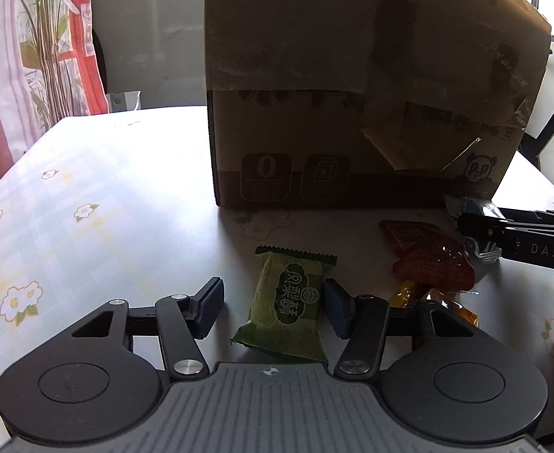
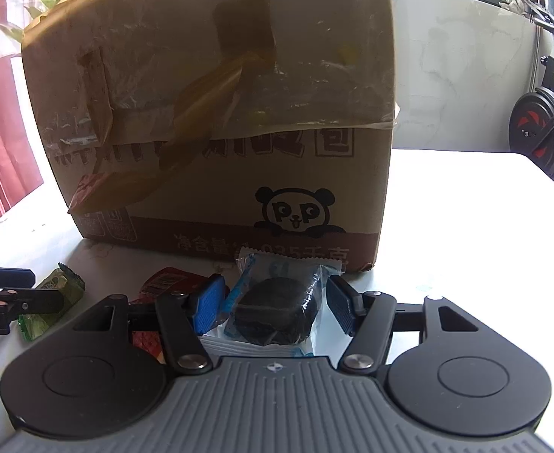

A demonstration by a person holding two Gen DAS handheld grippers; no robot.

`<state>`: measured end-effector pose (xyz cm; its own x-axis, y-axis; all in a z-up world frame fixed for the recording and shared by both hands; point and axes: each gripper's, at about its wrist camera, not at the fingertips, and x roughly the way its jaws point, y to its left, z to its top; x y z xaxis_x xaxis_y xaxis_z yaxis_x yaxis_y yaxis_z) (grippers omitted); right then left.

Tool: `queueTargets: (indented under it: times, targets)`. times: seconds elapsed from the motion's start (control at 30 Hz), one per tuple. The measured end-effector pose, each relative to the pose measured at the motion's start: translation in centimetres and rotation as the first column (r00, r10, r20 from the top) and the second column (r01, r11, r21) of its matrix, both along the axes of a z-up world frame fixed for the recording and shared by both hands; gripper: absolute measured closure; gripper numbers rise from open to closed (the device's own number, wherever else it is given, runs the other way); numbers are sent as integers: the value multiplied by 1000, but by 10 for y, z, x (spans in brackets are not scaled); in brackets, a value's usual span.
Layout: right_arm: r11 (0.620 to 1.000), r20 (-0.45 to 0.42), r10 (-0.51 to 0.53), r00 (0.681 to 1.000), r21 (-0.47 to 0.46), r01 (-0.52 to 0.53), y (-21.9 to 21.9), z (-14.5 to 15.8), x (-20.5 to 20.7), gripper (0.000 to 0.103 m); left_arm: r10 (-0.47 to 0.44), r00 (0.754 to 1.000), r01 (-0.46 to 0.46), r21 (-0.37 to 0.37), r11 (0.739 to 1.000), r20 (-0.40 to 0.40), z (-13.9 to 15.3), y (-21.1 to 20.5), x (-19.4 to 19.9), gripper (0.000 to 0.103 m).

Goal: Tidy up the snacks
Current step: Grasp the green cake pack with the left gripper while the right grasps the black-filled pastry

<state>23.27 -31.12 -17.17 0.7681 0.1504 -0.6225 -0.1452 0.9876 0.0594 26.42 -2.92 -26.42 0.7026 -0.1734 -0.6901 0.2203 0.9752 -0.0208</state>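
A green snack packet lies flat on the table between the fingers of my left gripper. The right pad touches the packet's edge, while a gap separates the left pad from it, so this gripper is open. My right gripper is shut on a clear blue-trimmed packet of dark round cookies, just in front of the cardboard box. The left wrist view shows that right gripper coming in from the right edge. In the right wrist view the green packet sits at the far left.
The tall taped cardboard box stands on the floral tablecloth straight ahead of both grippers. Red packets and an orange-yellow sweet lie between the grippers. A curtain hangs at the left; an exercise bike stands beyond the table's right side.
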Motion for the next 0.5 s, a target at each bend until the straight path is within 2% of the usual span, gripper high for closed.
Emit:
queueTargets:
  times: [0.03,0.1,0.5]
  targets:
    - [1000,-1,1,1000,0,-1,0,0,0,41,-4,1000,4,7,1000,6,-1,-1,-2,47]
    - [1000,-2,1,1000,2,-1,0,1,0,41,-20,1000,20,7,1000,14,-1,-3,-5,61]
    - [999,-47,15,999,-42,-17,11,-7,12,39,-39,999,39,-27,999,11,-2,-8,-15,62]
